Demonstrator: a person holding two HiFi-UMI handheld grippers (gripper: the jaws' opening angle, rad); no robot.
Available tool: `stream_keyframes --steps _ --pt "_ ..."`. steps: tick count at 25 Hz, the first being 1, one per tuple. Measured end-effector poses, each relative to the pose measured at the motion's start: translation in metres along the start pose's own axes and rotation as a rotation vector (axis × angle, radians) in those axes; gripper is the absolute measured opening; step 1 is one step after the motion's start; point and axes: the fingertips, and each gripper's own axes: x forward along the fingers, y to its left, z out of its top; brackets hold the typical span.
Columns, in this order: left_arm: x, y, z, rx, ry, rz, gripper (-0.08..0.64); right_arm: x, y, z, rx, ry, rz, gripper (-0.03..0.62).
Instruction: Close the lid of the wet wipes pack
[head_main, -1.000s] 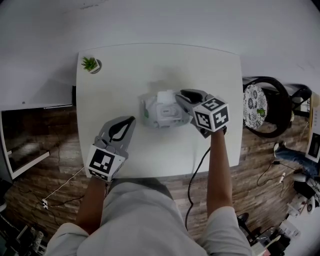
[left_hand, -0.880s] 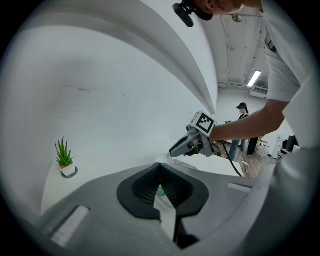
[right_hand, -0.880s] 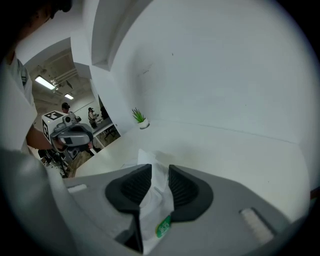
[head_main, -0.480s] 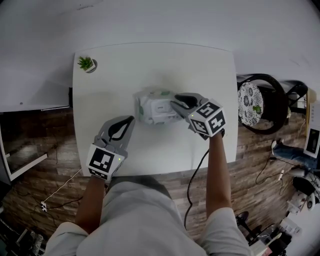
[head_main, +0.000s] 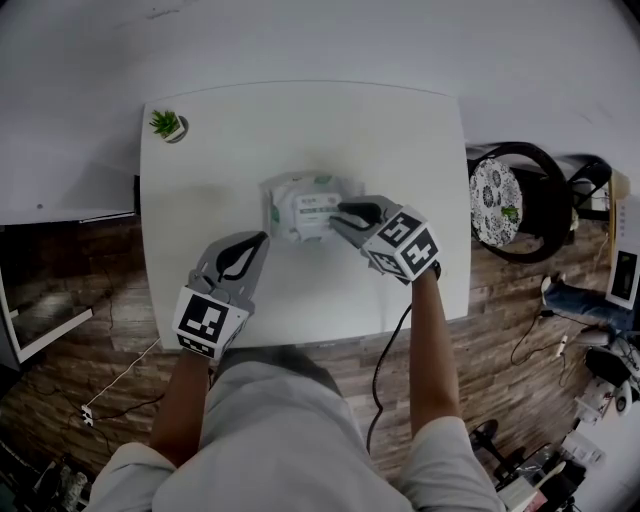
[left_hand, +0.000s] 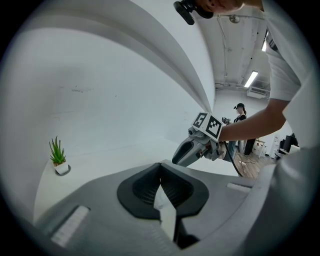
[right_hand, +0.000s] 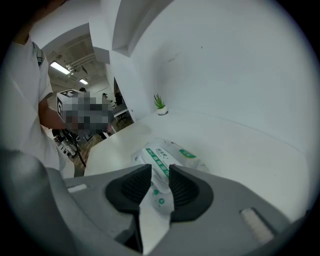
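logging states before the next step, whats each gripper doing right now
left gripper: closed, holding nothing
right gripper: open, over the wet wipes pack, gripping nothing

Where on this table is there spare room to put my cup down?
The far right corner of the table, beyond the right gripper, is bare; so is the strip between the potted plant and the wet wipes pack. The middle is crowded: the pack, the right gripper at its edge, and the left gripper close by.

White desk; white wipes pack with green print; grey left gripper and right gripper, black-and-white square markers; green plant.
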Motion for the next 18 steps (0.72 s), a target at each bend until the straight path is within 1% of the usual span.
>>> stream_keyframes --steps 8,11,15,18 --pt "0.0 -0.008 -0.004 -0.009 0.0 0.0 0.006 0.006 0.008 0.004 0.048 -0.047 -0.007 0.115" --pt "-0.001 -0.009 -0.003 -0.009 -0.001 0.001 0.006 0.011 0.009 0.002 0.073 -0.049 -0.007 0.115" --pt "0.0 -0.009 -0.006 -0.01 0.001 0.003 0.006 0.014 0.009 -0.003 0.137 -0.051 -0.002 0.115" --pt "0.001 -0.011 -0.005 -0.013 0.003 0.002 0.006 0.016 0.01 -0.004 0.142 -0.048 -0.005 0.115"
